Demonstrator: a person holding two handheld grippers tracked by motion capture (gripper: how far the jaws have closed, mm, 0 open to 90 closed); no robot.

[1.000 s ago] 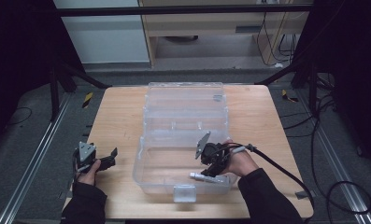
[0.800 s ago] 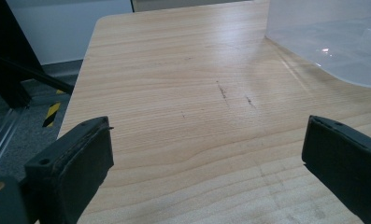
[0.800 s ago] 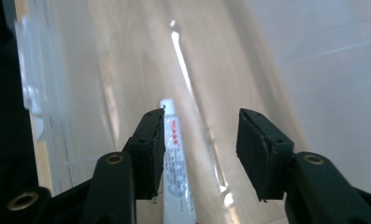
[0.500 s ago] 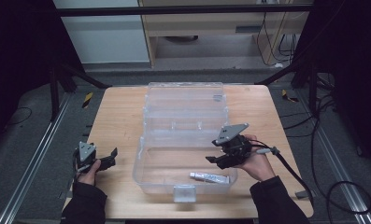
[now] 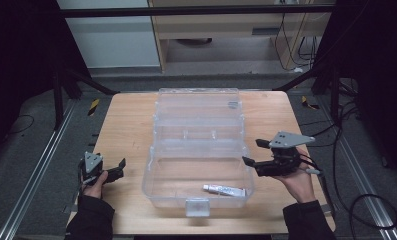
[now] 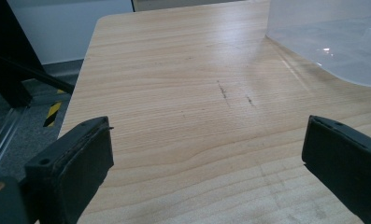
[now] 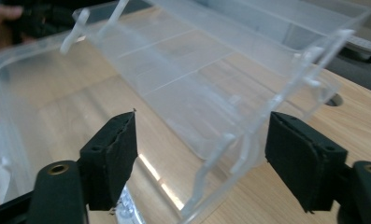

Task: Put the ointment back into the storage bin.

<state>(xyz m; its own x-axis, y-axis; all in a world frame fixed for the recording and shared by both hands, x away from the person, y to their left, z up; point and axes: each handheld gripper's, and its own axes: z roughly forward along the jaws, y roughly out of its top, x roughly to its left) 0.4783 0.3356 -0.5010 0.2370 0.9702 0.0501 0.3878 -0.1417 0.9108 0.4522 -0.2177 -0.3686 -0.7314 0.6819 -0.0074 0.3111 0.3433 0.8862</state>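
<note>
Tube: a small white tube (image 5: 225,189) lay on the floor of the clear plastic box (image 5: 198,150), in the near compartment, close to the front wall and just right of the front latch (image 5: 196,206).
Tube against my right gripper: my right gripper (image 5: 253,153) hung outside the box, at its right wall; the tube lay lower and to the left of it, apart from both jaws, with the wall between.
Right jaws: they had just been opening and stood wide apart, with no object pinched between the pads. In the right gripper view the box's right wall and a divider crossed the gap beyond the right gripper (image 7: 202,158), but neither pad pressed on them.
Right hand: my hand (image 5: 298,181) held the gripper from below, over the table's right edge, jaws pointed left toward the box.
Left gripper: my left gripper (image 5: 117,167) sat low over the wooden table (image 5: 121,125), near the front left corner, well apart from the box and the tube.
Left jaws: spread wide in the left gripper view, bare table between the left gripper's (image 6: 206,158) pads, nothing held or touched.
Box: lid thrown open away from me, the far half lying flat on the table; the rest of the compartments were bare as far as I could see.
</note>
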